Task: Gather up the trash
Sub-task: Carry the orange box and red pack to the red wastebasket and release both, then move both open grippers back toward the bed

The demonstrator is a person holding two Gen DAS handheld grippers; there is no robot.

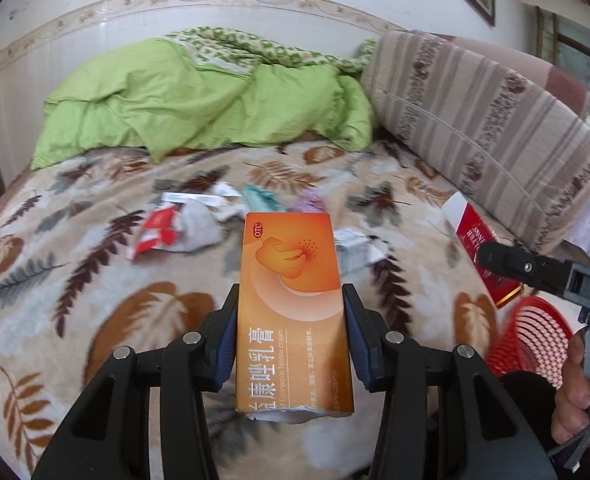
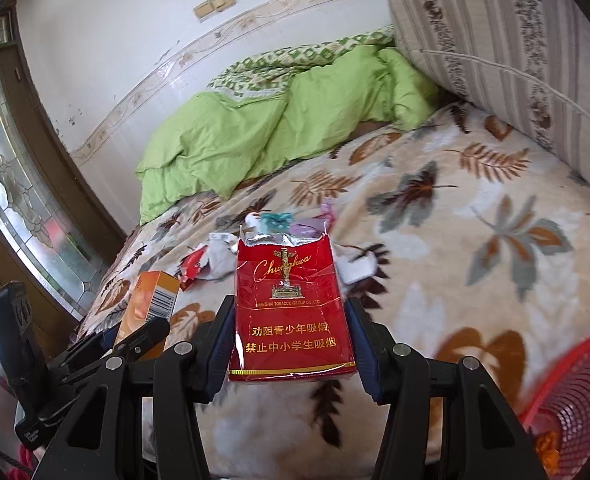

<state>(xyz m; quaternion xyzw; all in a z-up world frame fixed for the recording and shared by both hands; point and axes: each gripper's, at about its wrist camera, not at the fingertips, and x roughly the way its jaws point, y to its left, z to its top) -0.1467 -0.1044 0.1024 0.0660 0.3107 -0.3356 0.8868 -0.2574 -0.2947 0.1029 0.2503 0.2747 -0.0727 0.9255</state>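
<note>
Leaf-print bed (image 1: 95, 280), fingers (image 1: 227, 332) clamping orange box (image 1: 293, 300)

The left gripper (image 1: 291, 300) tilts downward over the bed (image 1: 95, 280), jaws clamped on an orange box (image 1: 291, 312). The right gripper (image 2: 291, 312), beside it over the same bed, grips a red cigarette pack (image 2: 291, 312); a bare hand (image 1: 575, 392) holds its handle.
</note>
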